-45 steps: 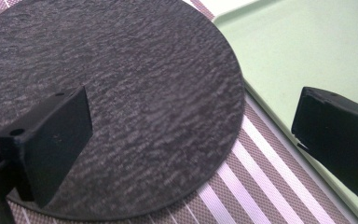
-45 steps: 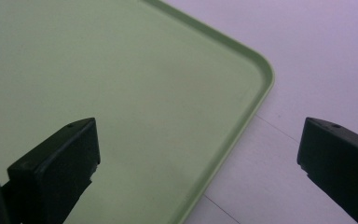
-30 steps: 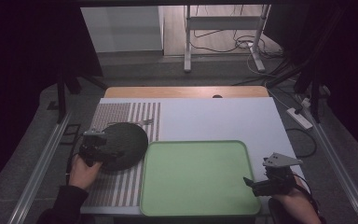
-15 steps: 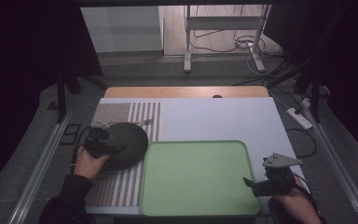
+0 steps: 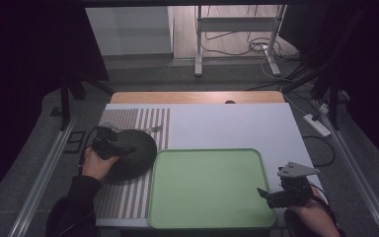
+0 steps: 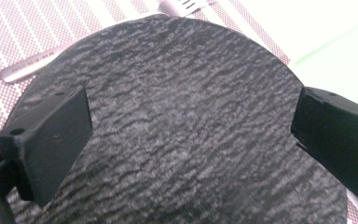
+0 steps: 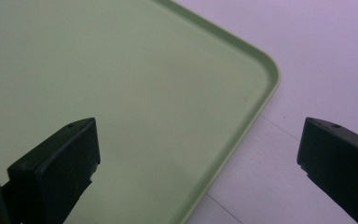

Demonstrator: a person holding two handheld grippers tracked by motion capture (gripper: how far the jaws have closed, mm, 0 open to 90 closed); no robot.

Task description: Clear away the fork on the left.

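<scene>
A dark round plate (image 5: 133, 153) with a rippled black surface (image 6: 191, 121) lies on a striped placemat (image 5: 128, 121) at the table's left. My left gripper (image 5: 109, 142) hovers over the plate's left part, open, its jaws spread wide above the plate with nothing between them. A metal fork (image 6: 32, 63) lies on the mat, partly under the plate's far rim. A light green tray (image 5: 207, 185) sits at the front middle. My right gripper (image 5: 279, 195) stands open over the tray's right front corner (image 7: 256, 79), holding nothing.
The white table top (image 5: 227, 123) stretches behind the tray, with a wooden strip (image 5: 197, 97) at its far edge. A power strip (image 5: 318, 123) and cables lie on the floor to the right. Metal rails run along both sides of the table.
My left gripper has moved forward and slightly right over the plate. The right gripper and the tray have stayed put.
</scene>
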